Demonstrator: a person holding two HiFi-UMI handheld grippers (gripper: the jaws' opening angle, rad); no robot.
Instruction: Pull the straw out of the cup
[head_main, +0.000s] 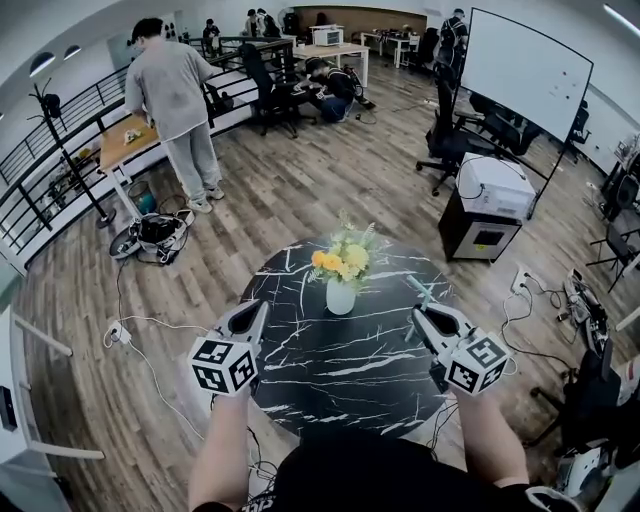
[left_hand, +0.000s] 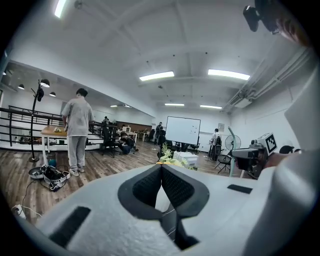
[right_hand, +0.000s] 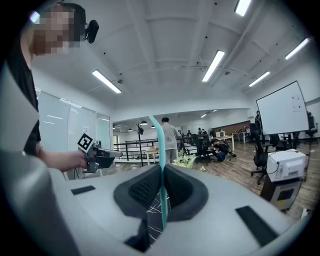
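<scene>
A thin teal straw (head_main: 421, 293) stands upright in my right gripper (head_main: 416, 314), over the right side of the round black marble table (head_main: 350, 385). In the right gripper view the straw (right_hand: 156, 131) runs up between the dark pads (right_hand: 181, 189), and the right gripper (right_hand: 162, 169) is shut on it. My left gripper (head_main: 262, 308) hovers over the table's left edge. In its own view the left gripper (left_hand: 161, 166) has its jaws shut tip to tip with nothing between them. No cup shows in any view.
A white vase (head_main: 340, 297) of yellow flowers stands at the table's middle, between the grippers. A person in grey (head_main: 175, 95) stands at a wooden desk far left, with a bag and cables (head_main: 150, 235) on the floor. A white box on a black cabinet (head_main: 490, 200) sits right.
</scene>
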